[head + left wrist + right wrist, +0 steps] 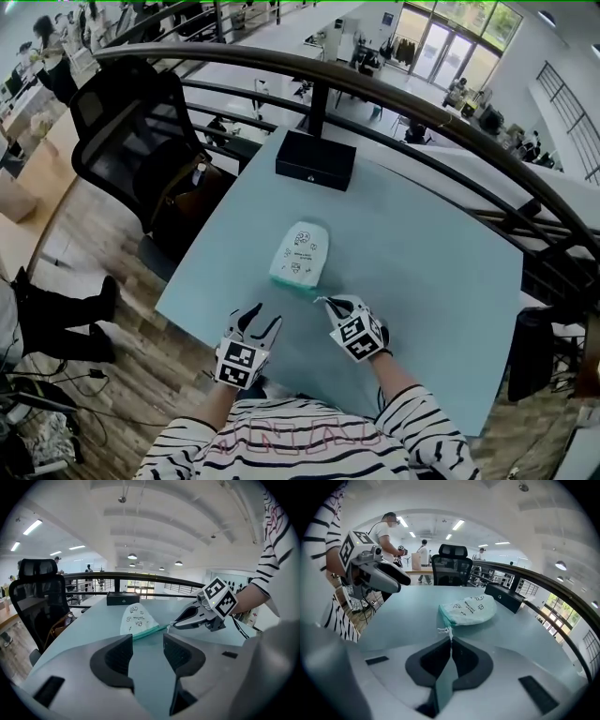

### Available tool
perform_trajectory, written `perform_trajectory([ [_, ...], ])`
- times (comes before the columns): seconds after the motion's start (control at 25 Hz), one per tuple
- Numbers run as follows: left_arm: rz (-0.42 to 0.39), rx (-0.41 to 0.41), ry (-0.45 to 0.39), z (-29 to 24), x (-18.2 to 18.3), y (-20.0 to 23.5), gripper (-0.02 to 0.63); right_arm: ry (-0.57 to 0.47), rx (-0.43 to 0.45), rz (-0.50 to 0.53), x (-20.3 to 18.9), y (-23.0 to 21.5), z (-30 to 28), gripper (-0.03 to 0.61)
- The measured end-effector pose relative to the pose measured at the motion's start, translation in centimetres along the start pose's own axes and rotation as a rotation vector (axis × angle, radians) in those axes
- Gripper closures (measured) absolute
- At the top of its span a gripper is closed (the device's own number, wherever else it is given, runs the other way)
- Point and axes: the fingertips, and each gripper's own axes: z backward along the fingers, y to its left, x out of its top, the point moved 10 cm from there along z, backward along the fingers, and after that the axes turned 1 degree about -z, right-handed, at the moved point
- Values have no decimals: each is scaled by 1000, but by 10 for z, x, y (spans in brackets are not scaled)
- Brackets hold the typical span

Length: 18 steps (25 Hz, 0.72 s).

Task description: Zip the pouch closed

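Note:
A pale mint pouch (300, 253) with small printed drawings lies flat in the middle of the light blue table (441, 272); it also shows in both gripper views (135, 617) (471, 608). Its teal zipper edge (149, 631) faces me. My right gripper (324, 301) is at the right end of that edge, jaws shut on the small white zipper pull (445, 631). The same gripper (175, 624) shows from the side in the left gripper view. My left gripper (261, 322) hovers open a little short of the pouch's near left side, with nothing between its fingers (123, 654).
A black box (316, 159) sits at the table's far edge, under a dark curved railing (394, 89). A black office chair (131, 131) with a brown bag stands off the table's left side. People stand in the background of the right gripper view.

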Motion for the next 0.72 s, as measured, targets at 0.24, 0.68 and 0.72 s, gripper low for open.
perform_trajectory([
  [0.24, -105, -102, 13, -17, 0, -10, 430, -38, -8, -51, 15, 18, 19, 545],
  [0.68, -172, -261, 3, -34, 1, -37, 431, -79, -6, -169, 29, 49, 52, 545],
  [0.72, -173, -272, 2, -36, 2, -38, 430, -79, -6, -173, 29, 52, 54, 545],
])
